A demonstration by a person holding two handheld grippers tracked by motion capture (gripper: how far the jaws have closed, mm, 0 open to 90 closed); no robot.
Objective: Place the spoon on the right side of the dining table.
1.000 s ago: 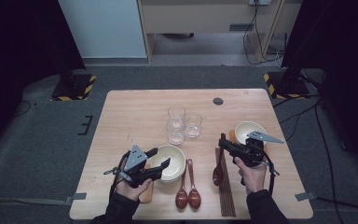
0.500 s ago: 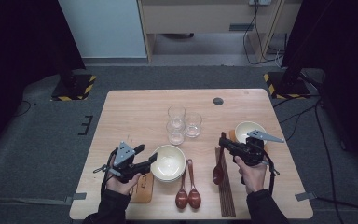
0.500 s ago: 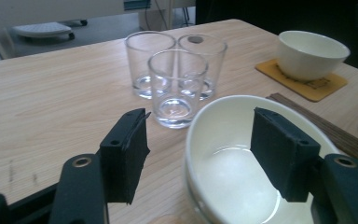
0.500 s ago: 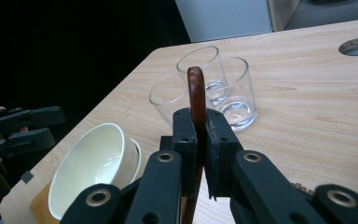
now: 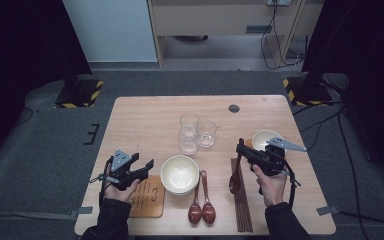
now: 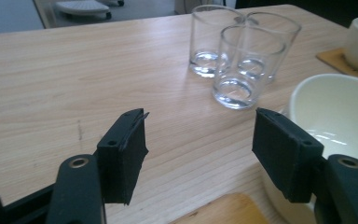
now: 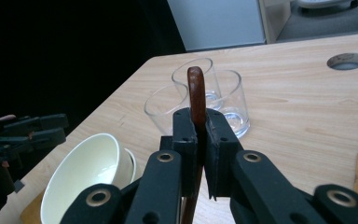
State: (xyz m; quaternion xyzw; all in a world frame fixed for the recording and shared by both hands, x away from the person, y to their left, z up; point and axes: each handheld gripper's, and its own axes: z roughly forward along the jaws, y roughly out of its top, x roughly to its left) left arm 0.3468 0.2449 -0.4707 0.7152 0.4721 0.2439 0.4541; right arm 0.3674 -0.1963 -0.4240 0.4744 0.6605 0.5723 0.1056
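Note:
My right gripper is shut on the handle of a dark wooden spoon, whose bowl end hangs down near the chopsticks in the high view. At the table's front left my left gripper is open, with nothing between its jaws. It points toward a cream bowl a short way to its right and does not touch it. The bowl looks like a stack of two. Three clear glasses stand together mid-table.
A wooden coaster lies under my left hand. Two more wooden spoons and several dark chopsticks lie near the front edge. A second cream bowl sits on a coaster behind my right gripper. A round hole is at the far edge.
My left gripper has drawn back to the left, away from the cream bowl, which now shows in full. The right gripper and its spoon have stayed in place.

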